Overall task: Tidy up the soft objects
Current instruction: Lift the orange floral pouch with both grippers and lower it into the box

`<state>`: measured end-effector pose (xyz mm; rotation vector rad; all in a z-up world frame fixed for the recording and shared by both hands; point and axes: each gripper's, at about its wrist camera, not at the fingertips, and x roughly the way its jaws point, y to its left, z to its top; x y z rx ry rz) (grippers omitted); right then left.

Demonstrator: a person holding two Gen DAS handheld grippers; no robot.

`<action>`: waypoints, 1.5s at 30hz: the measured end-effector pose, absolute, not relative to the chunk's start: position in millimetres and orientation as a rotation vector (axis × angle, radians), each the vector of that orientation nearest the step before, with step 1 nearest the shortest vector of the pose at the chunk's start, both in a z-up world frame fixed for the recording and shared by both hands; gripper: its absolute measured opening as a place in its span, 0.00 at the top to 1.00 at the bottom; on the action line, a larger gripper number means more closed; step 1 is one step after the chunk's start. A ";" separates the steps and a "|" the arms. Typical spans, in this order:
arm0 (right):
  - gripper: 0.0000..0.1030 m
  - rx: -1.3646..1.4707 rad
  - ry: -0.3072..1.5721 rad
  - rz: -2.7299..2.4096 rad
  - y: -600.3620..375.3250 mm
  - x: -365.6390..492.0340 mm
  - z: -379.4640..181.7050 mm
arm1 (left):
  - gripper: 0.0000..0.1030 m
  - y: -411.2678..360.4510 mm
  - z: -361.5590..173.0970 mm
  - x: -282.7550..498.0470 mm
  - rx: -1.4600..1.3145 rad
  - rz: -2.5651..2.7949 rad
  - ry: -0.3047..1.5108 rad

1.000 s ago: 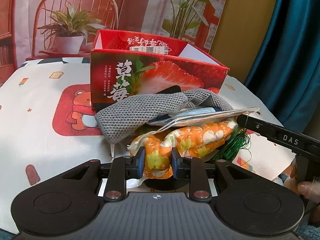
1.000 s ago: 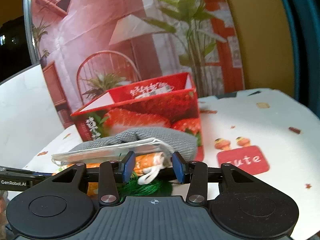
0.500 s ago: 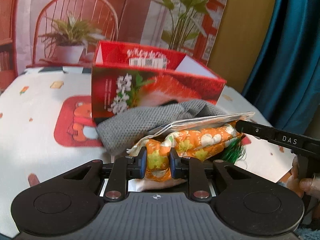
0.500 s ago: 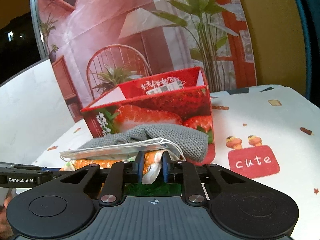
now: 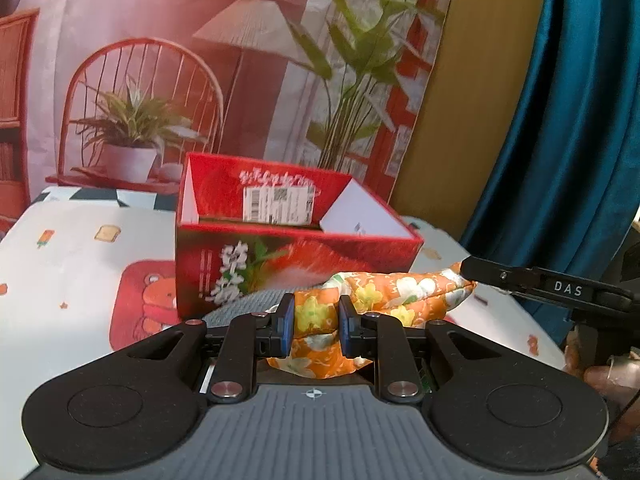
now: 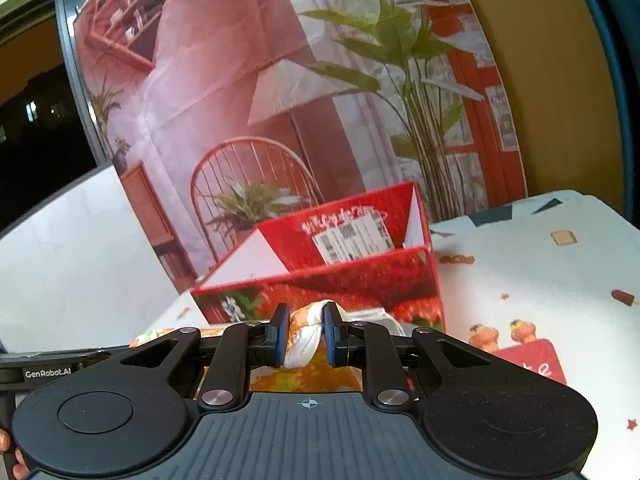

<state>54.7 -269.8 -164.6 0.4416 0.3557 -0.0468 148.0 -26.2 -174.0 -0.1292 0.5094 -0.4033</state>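
Left gripper (image 5: 316, 326) is pinching one end of the orange floral pouch (image 5: 384, 292) at lower centre – right gripper (image 6: 303, 334) is clamping the other end; red strawberry box (image 5: 280, 252) is sitting open just behind.

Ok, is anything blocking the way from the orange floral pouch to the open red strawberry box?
Nothing visible. Both grippers, left gripper and right gripper, hold the orange floral fabric pouch near the front wall of the red strawberry-print cardboard box; its top is open.
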 end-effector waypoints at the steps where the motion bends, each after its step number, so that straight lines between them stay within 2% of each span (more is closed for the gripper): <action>1: 0.84 0.445 0.350 -0.044 -270.4 54.9 -161.3 | 0.78 -25.4 -170.6 147.9 -0.136 -0.404 0.506; 21: 0.84 0.390 0.215 -0.001 -271.7 66.7 -84.9 | 0.77 -22.5 -103.7 136.9 -0.157 -0.412 0.349; 32: 0.84 0.360 0.286 -0.001 -271.7 93.0 -85.6 | 0.78 -19.4 -106.0 162.2 -0.142 -0.388 0.382; 45: 0.85 0.297 0.344 0.013 -280.9 158.0 -66.4 | 0.77 -15.3 -82.5 219.5 -0.129 -0.367 0.406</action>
